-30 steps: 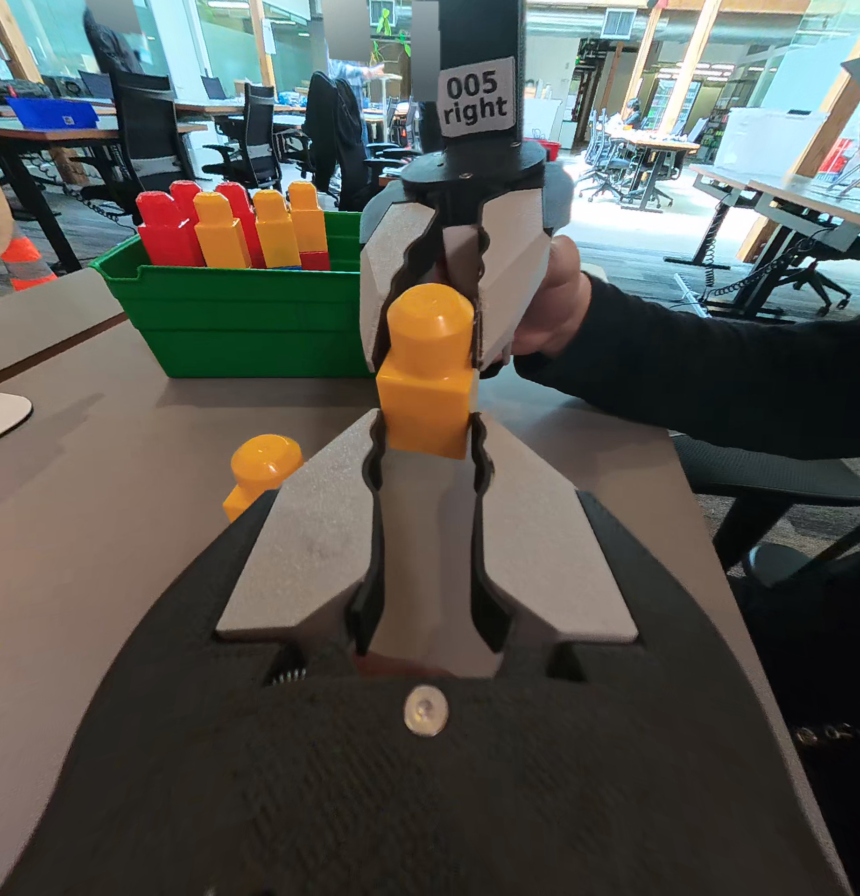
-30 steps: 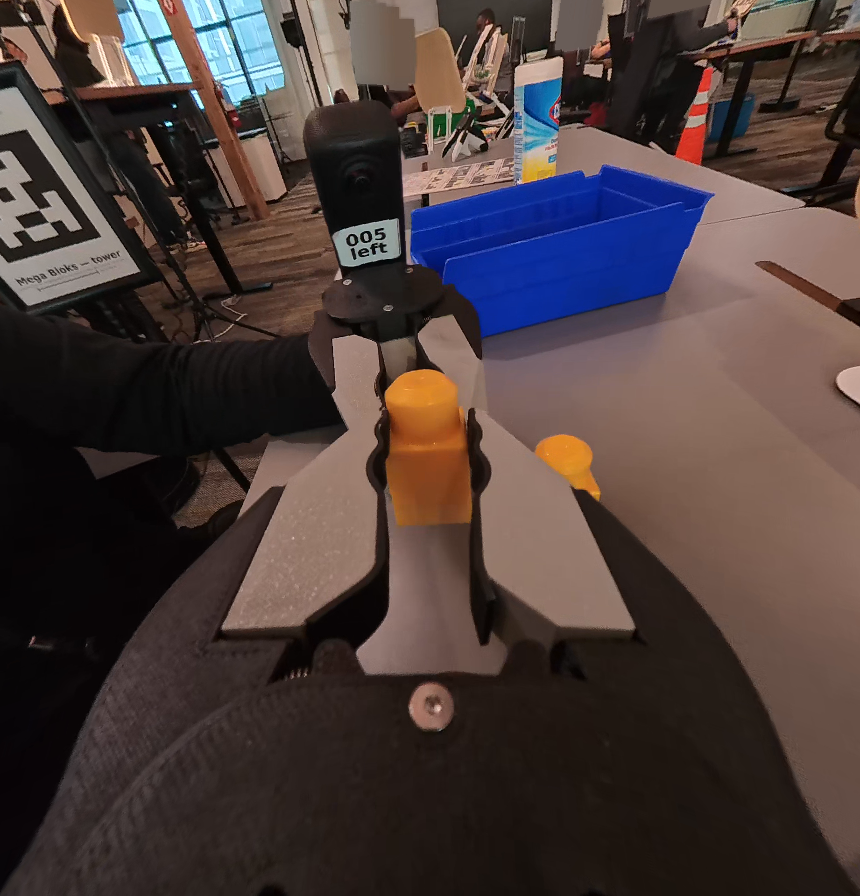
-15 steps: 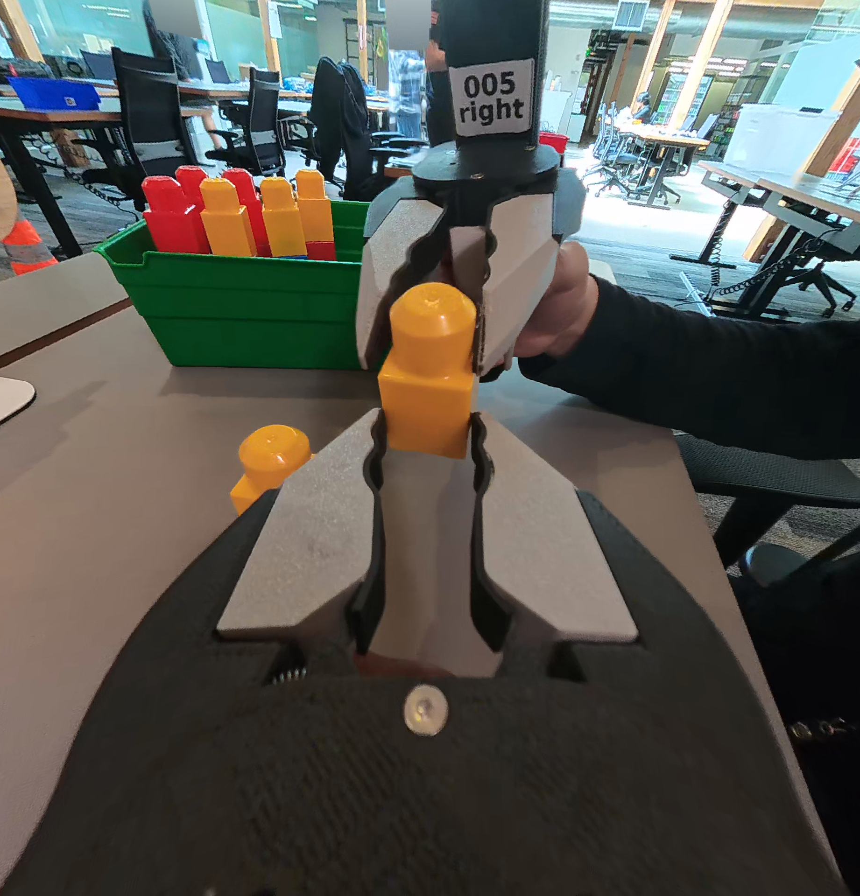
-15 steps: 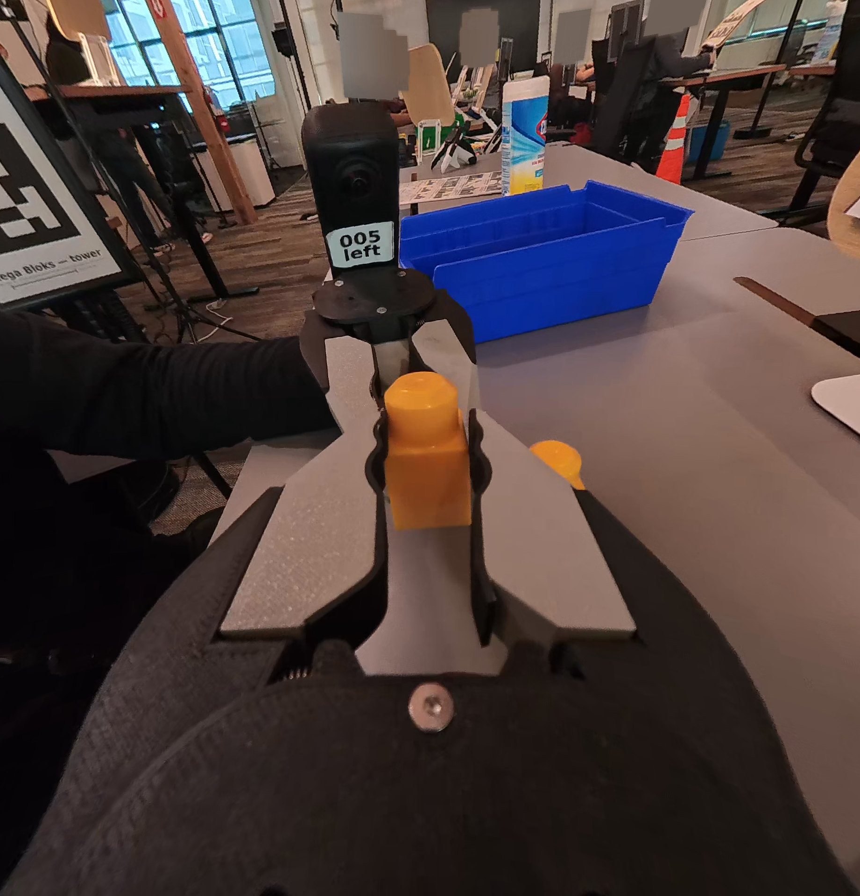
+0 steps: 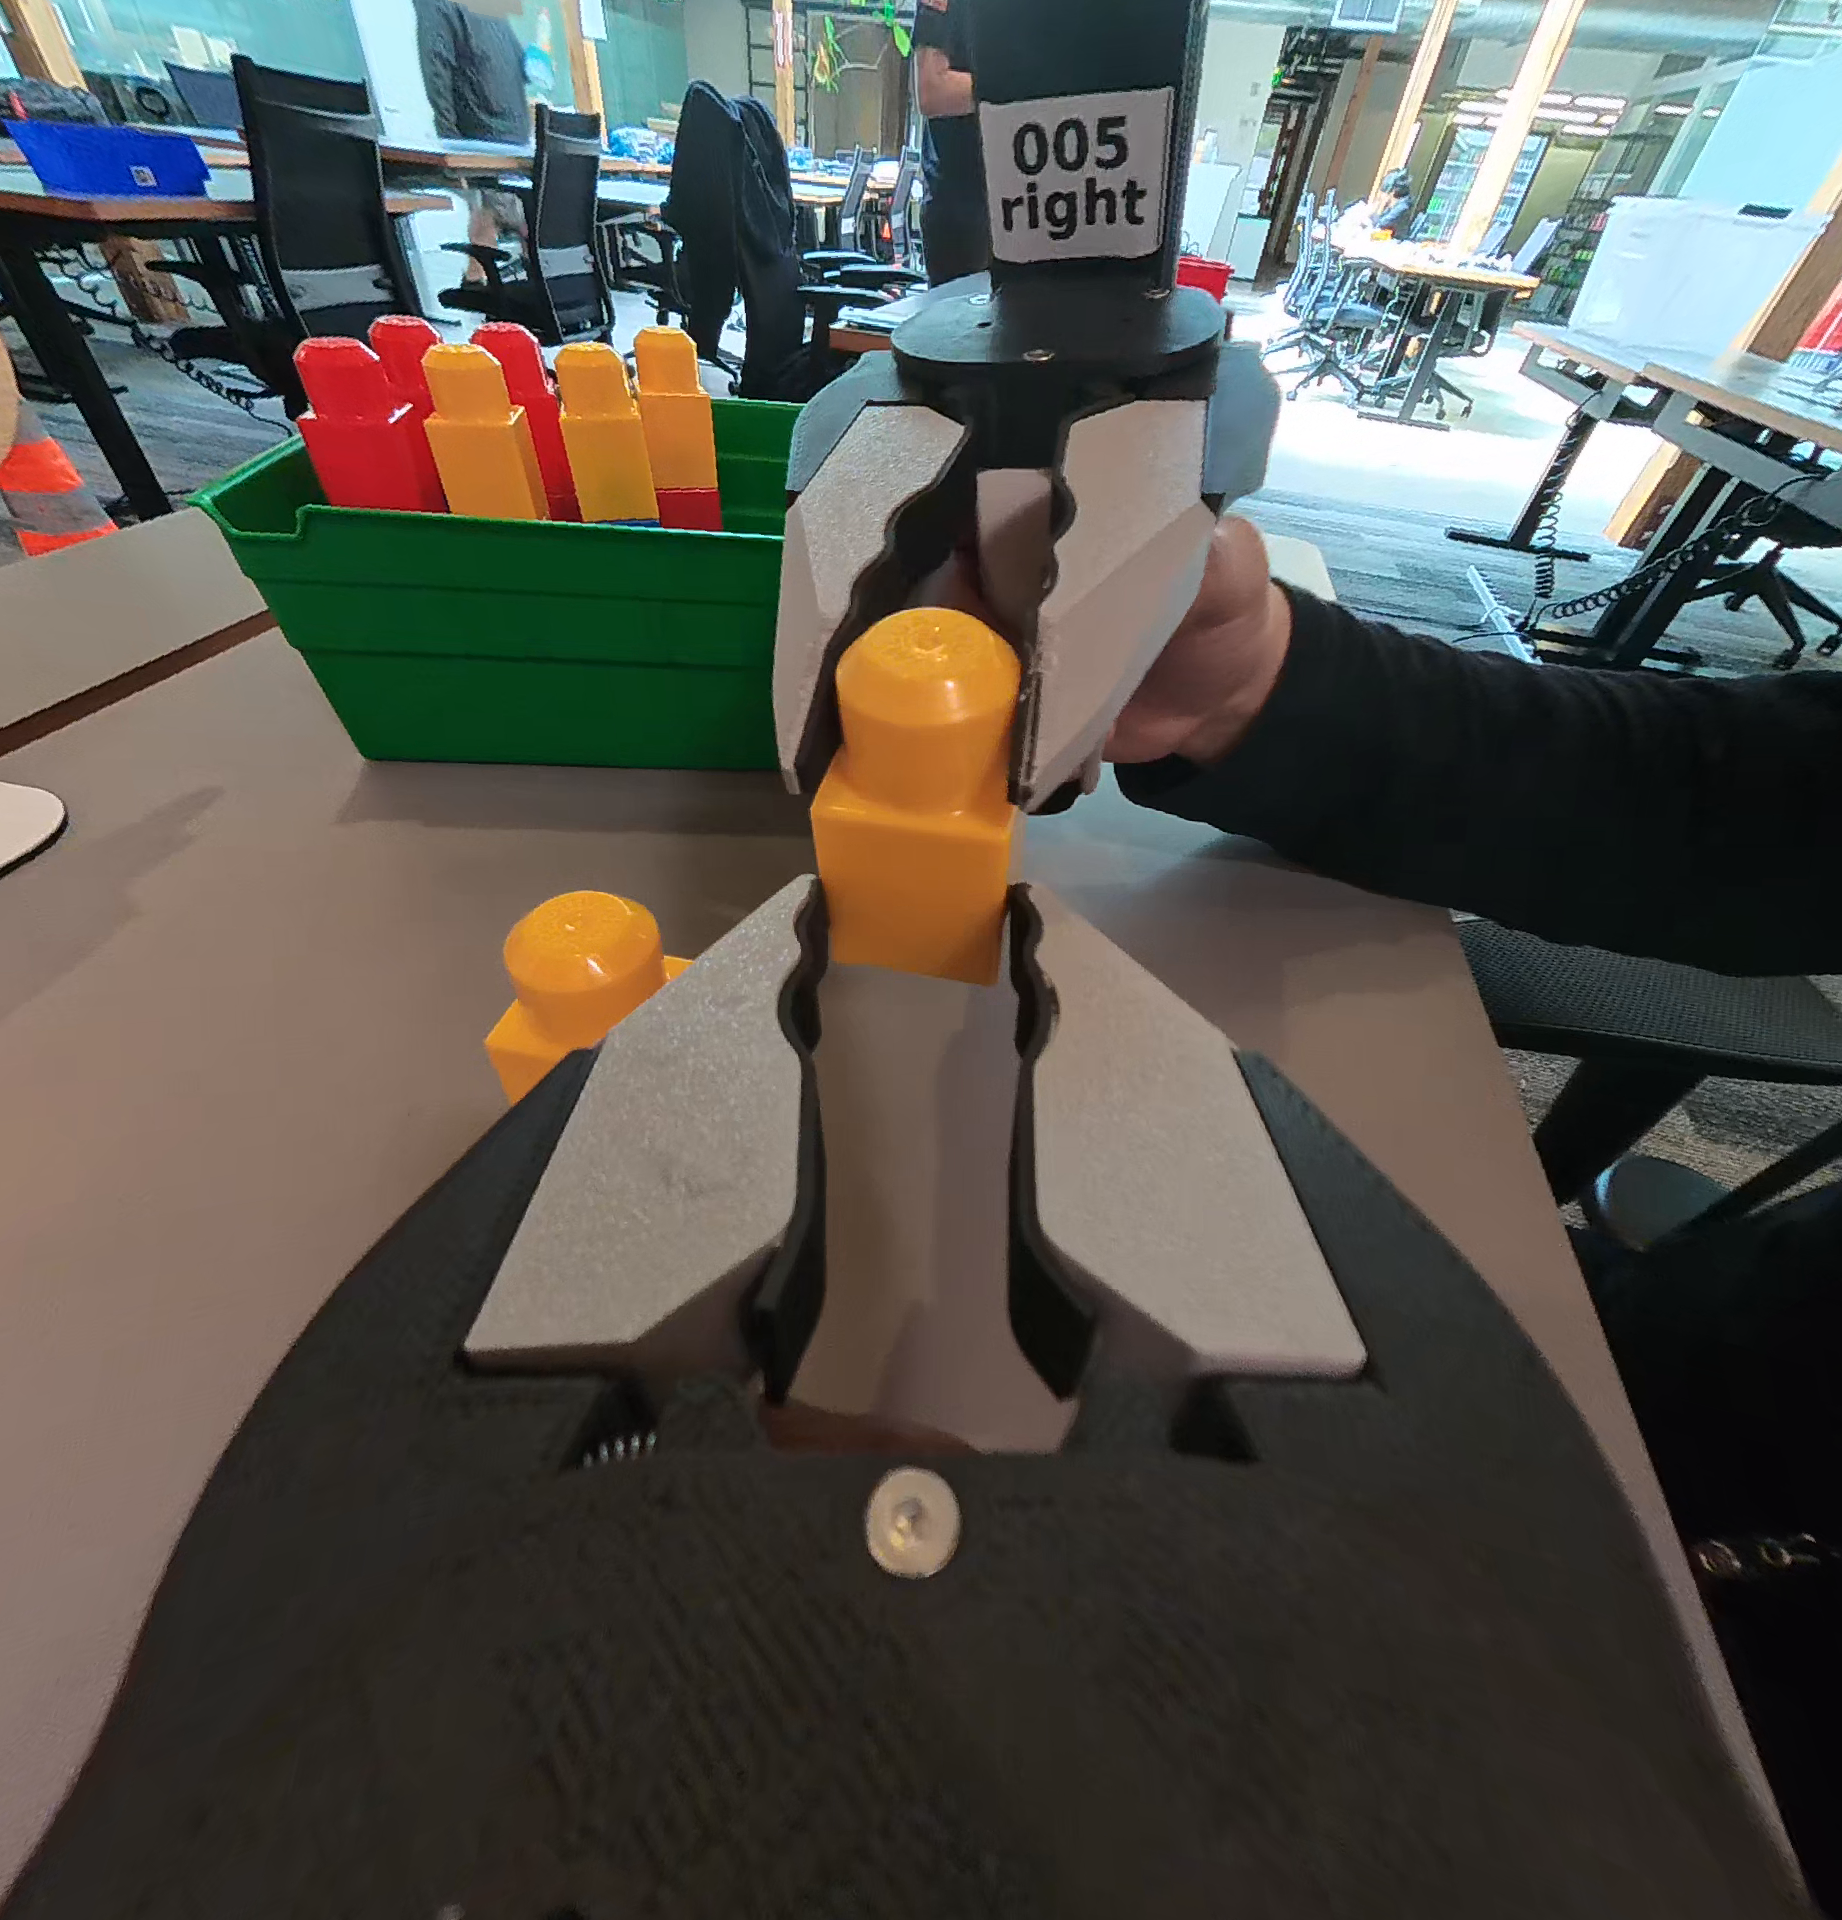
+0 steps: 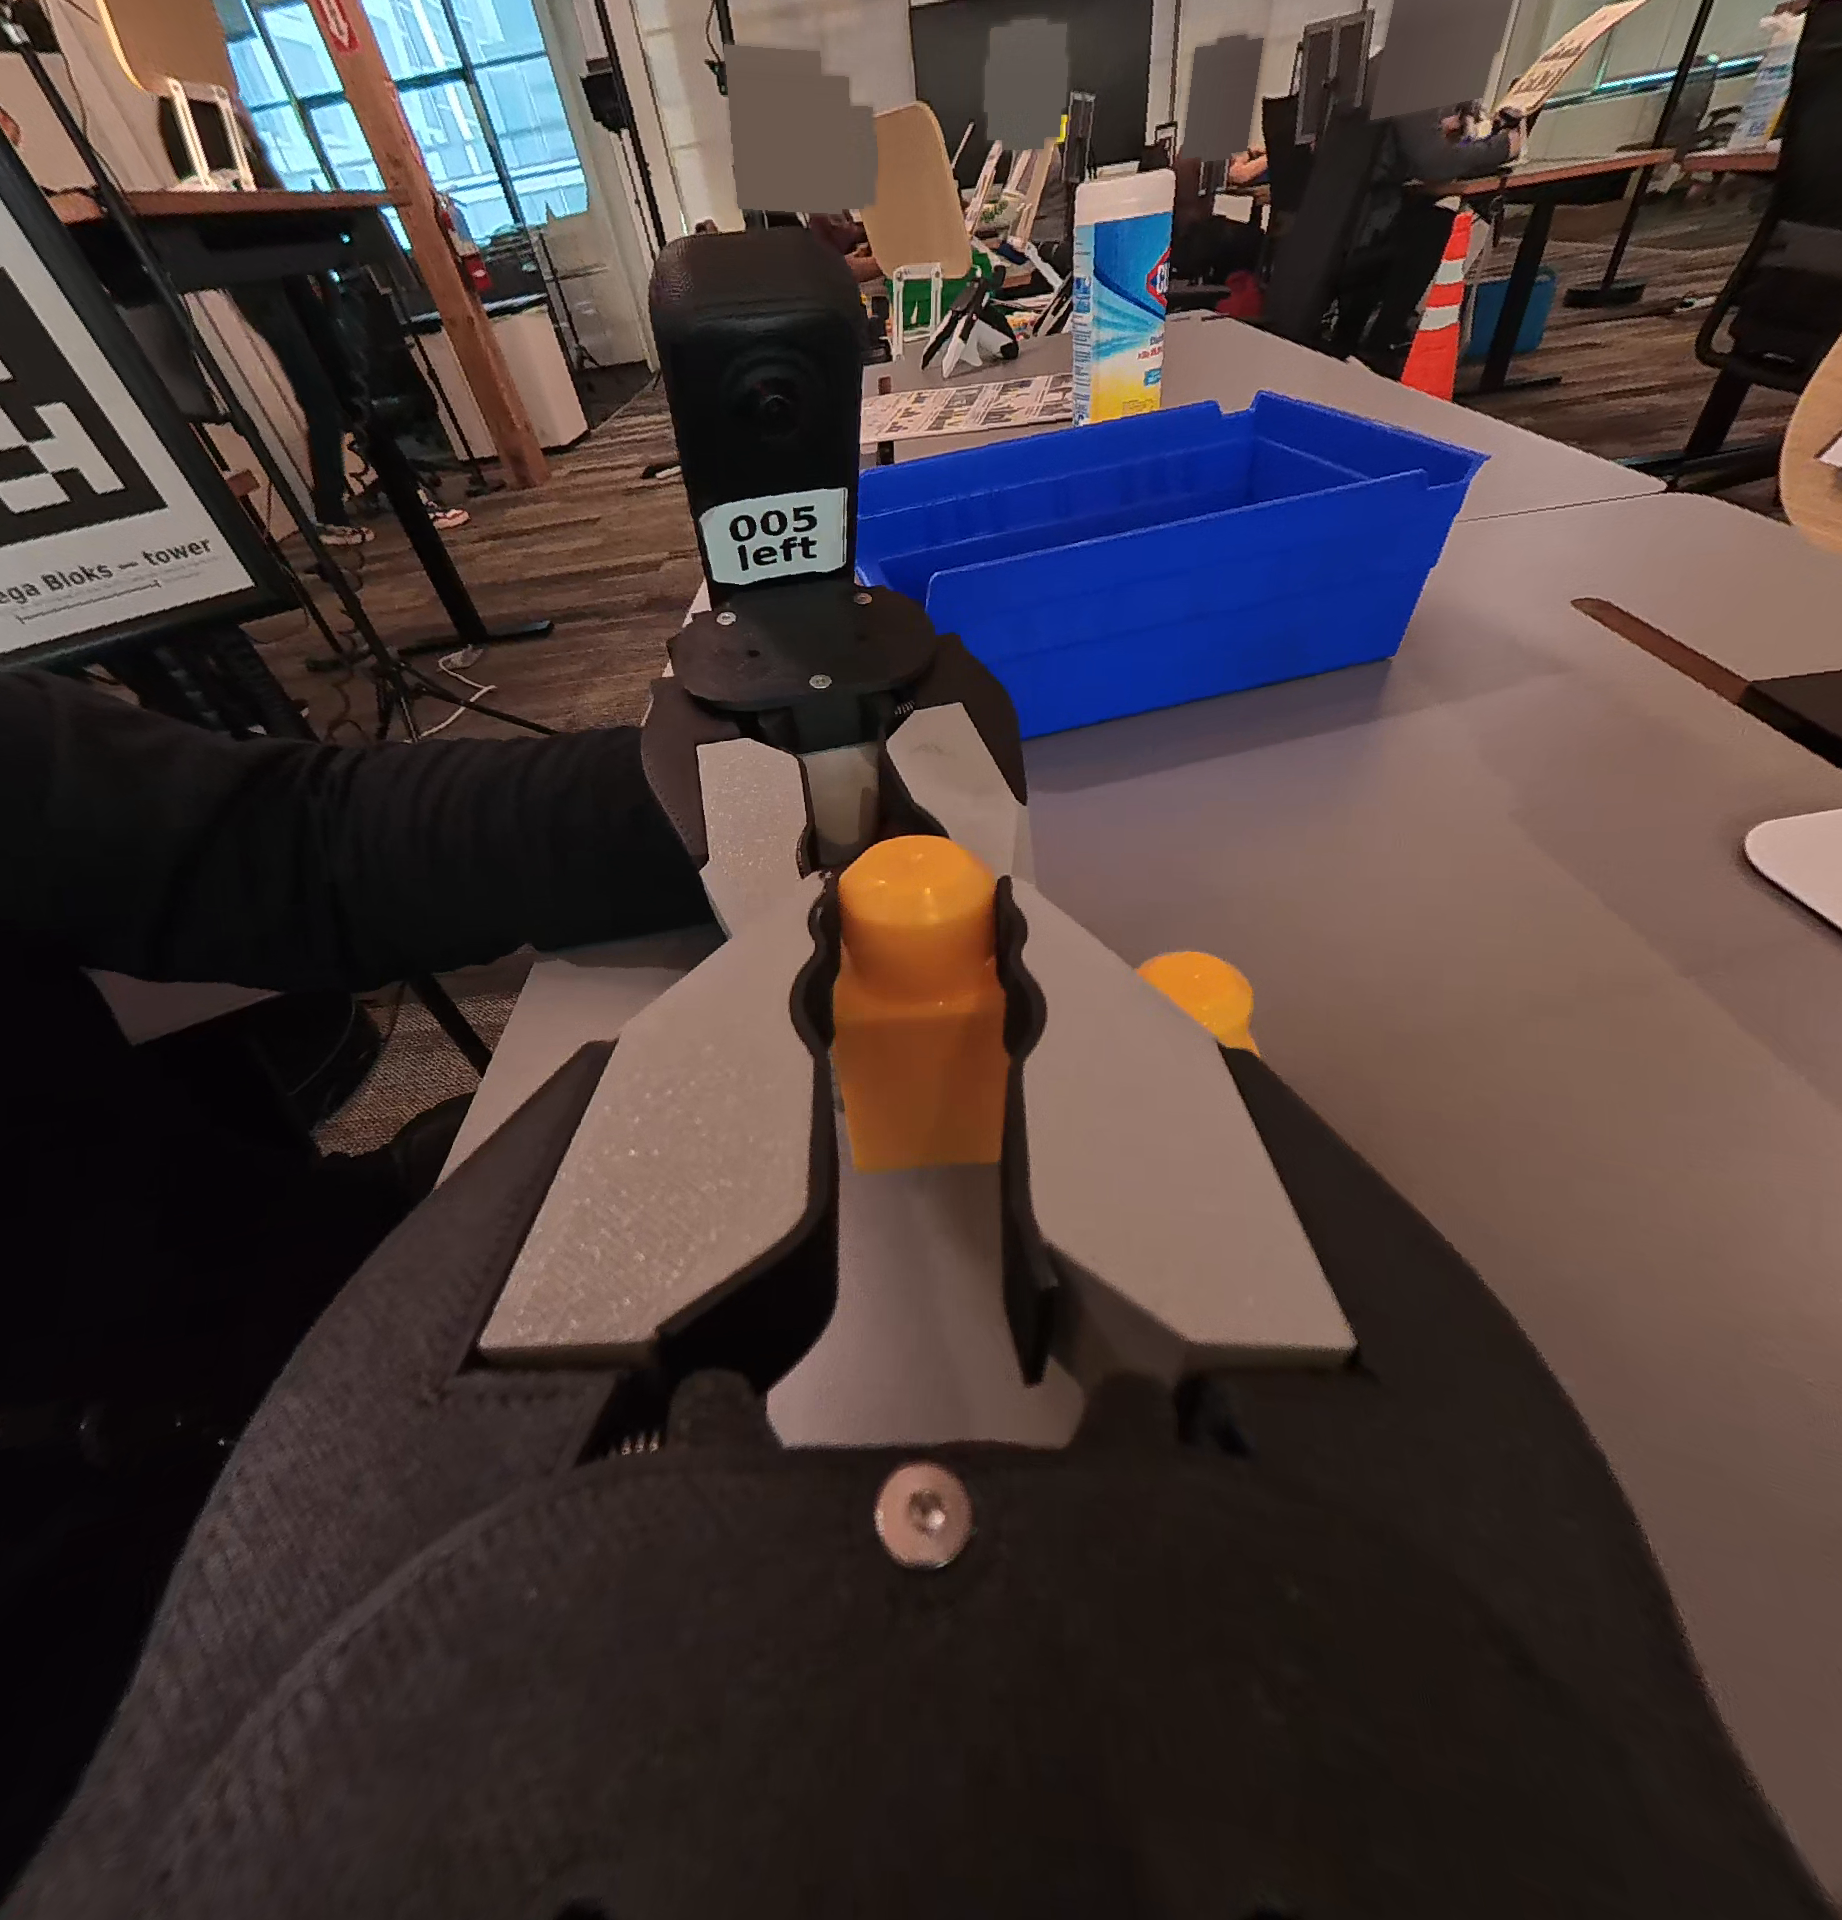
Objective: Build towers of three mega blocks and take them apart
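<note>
Two hand-held grippers meet over a grey table from opposite sides, both closed on the same orange plastic single-stud block. The left gripper, grey-fingered on a black body, clamps the block's square base at its fingertips, its jaws only as far apart as the block is wide. The right gripper, facing it with a white label on its black camera mast, closes around the block's round stud from the far side; a hand in a black sleeve grips its handle.

From the right wrist view, the same orange block stands upright between the right gripper's fingers, the black pads pressed against both sides, with the left gripper just behind it. Whether the block rests on the table or is held just above it cannot be told.

A second orange single-stud block sits on the table just beside the left gripper's left finger, partly hidden by it. Behind, a green plastic bin holds upright towers of red and orange blocks. On the opposite side of the table stands a blue plastic bin, with a tall wipes canister beyond it.
</note>
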A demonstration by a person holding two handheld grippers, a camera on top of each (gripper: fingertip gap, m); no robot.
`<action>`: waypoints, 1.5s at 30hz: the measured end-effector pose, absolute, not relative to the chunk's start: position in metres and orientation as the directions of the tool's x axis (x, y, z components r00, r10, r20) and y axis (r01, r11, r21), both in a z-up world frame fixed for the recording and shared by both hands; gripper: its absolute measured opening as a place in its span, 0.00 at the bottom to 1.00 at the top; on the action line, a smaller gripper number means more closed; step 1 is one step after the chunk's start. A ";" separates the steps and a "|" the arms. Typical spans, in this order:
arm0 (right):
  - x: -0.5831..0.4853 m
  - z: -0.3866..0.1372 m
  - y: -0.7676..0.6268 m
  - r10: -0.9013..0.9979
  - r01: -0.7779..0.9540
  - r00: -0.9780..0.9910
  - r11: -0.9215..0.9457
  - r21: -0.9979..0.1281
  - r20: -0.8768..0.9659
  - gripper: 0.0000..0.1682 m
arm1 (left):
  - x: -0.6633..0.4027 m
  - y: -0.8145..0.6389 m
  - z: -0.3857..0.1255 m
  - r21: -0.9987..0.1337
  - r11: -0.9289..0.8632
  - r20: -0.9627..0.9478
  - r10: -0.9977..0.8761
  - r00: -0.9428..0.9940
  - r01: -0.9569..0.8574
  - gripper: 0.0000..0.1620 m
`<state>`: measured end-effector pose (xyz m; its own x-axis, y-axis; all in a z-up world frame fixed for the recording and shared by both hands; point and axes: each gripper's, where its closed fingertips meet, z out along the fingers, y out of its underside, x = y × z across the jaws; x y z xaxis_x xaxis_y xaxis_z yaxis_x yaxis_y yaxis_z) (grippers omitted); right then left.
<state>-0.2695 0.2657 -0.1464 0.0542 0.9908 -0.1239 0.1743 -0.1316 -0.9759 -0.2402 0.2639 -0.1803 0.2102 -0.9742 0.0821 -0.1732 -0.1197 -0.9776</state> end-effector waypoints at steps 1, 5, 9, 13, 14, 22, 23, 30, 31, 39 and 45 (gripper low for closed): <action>-0.270 -0.146 0.265 0.992 0.173 0.051 -0.121 -0.978 -0.114 0.16 | -0.240 0.264 -0.180 -0.977 -0.115 0.076 -0.975 0.211 -0.177 0.20; -0.271 -0.146 0.264 0.991 0.157 0.041 -0.130 -0.979 -0.125 0.16 | -0.241 0.264 -0.179 -0.979 -0.111 0.072 -0.973 0.217 -0.172 0.20; -0.273 -0.148 0.263 0.993 0.168 0.039 -0.113 -0.979 -0.108 0.16 | -0.241 0.263 -0.181 -0.977 -0.104 0.063 -0.974 0.216 -0.187 0.20; -0.274 -0.149 0.263 0.993 0.172 0.042 -0.120 -0.978 -0.114 0.17 | -0.241 0.263 -0.181 -0.976 -0.108 0.067 -0.974 0.215 -0.187 0.20; -0.274 -0.150 0.264 0.993 0.179 0.047 -0.115 -0.977 -0.108 0.17 | -0.241 0.263 -0.181 -0.976 -0.107 0.065 -0.974 0.215 -0.189 0.20; -0.273 -0.152 0.263 0.997 0.212 0.056 -0.071 -0.975 -0.061 0.16 | -0.239 0.262 -0.182 -0.974 -0.127 0.087 -0.974 0.207 -0.190 0.21; -0.273 -0.150 0.263 0.996 0.203 0.061 -0.076 -0.976 -0.065 0.16 | -0.240 0.262 -0.180 -0.975 -0.125 0.085 -0.974 0.211 -0.181 0.21; -0.254 -0.126 0.285 0.982 0.030 0.129 -0.145 -0.989 -0.140 0.16 | -0.269 0.282 -0.162 -0.986 -0.115 0.075 -0.950 0.303 -0.117 0.29; -0.251 -0.124 0.290 0.978 0.011 0.151 -0.148 -0.989 -0.145 0.16 | -0.276 0.290 -0.164 -0.985 -0.121 0.074 -0.937 0.341 -0.120 0.31; -0.244 -0.112 0.298 0.967 -0.084 0.186 -0.159 -0.984 -0.173 0.16 | -0.282 0.314 -0.209 -0.939 -0.210 0.086 -0.911 0.404 -0.274 0.45; -0.250 -0.120 0.296 0.974 -0.064 0.147 -0.164 -0.984 -0.172 0.16 | -0.250 0.328 -0.249 -0.863 -0.206 0.042 -0.940 0.340 -0.462 0.36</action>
<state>-0.2499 0.2956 -0.1197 0.1470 0.9741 -0.1718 -0.0636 -0.1640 -0.9844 -0.2495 0.3280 -0.2488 0.3399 -0.9395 0.0420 -0.4623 -0.2058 -0.8625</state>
